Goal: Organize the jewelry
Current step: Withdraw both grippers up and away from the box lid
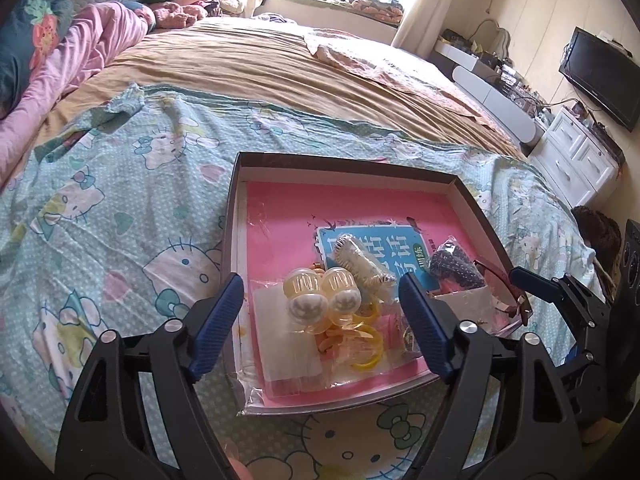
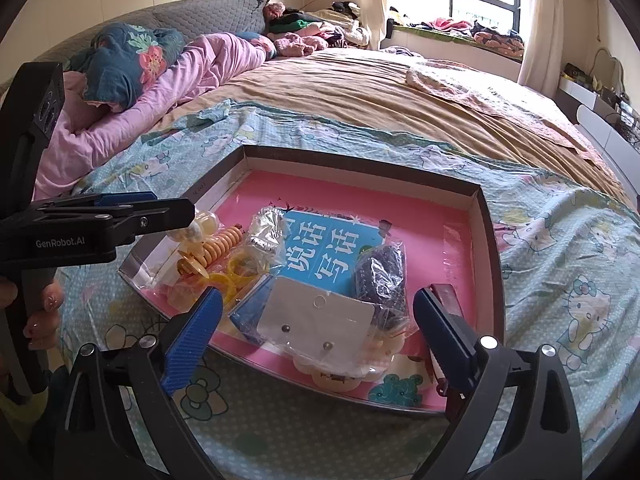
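A shallow dark-rimmed box (image 1: 340, 162) lies on the bed with a pink book as its floor. My left gripper (image 1: 320, 284) hovers open over its near left part. Below its spread fingers lie two pearl-topped hair pieces (image 1: 320, 300), yellow rings (image 1: 366, 334) and a bagged white beaded piece (image 1: 362, 264). My right gripper (image 2: 319, 296) stands open over the box (image 2: 360, 162), above a white earring card (image 2: 316, 320) with two studs. Beside the card lies a bagged dark beaded piece (image 2: 380, 276). Neither gripper touches anything.
The box sits on a Hello Kitty sheet (image 1: 120, 220) near the bed's front edge. Red-framed glasses (image 1: 504, 288) lie at the box's right side. A brown blanket (image 1: 280, 68) and a pink quilt (image 1: 100, 40) lie beyond. White drawers (image 1: 576, 156) and a TV (image 1: 604, 76) stand at right.
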The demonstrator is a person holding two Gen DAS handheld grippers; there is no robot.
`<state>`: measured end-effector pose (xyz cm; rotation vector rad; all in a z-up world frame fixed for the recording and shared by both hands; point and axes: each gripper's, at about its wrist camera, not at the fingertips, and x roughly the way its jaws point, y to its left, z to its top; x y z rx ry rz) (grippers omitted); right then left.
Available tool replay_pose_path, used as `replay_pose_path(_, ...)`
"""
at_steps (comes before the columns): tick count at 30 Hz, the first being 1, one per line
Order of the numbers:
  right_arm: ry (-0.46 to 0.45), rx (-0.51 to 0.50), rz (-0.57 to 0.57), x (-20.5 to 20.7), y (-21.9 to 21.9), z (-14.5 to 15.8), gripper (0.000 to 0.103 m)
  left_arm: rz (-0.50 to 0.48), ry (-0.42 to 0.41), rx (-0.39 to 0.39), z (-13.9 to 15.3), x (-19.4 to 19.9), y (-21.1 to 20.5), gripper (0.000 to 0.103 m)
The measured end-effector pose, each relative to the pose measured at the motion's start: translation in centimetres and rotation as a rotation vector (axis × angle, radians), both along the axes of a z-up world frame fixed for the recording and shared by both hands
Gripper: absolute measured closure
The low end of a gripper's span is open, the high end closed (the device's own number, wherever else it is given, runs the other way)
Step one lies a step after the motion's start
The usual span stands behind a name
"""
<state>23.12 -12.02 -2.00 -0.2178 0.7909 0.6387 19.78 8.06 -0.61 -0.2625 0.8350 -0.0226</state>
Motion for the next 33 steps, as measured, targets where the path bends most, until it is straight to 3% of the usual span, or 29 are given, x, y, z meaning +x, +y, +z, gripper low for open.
replay_pose_path(5,-0.008,0.021,-0.009,-0.4,-0.6,0.8,0.006,0.004,-0.019,0.004,0.9,-0.7,-0.2,0.018)
replay_pose_path(8,-0.021,0.029,-0.014,-0.8,-1.0,1.4,0.005,0.005,-0.034,0.007,1.6,-1.2,-0.3,0.017)
replay_pose_path(10,-0.035,0.036,-0.019,-1.1,-1.4,1.9,0.005,0.008,-0.044,0.005,1.9,-1.6,-0.3,0.010)
replay_pose_path(22,-0.078,0.075,-0.038,-3.7,-4.1,4.1,0.005,0.010,-0.102,0.050,3.9,-5.3,-1.7,0.010)
replay_pose_path(33,-0.057,0.099,-0.107,-6.9,-6.9,4.0,0.005,0.010,-0.075,0.090,2.6,-9.5,-3.2,0.010)
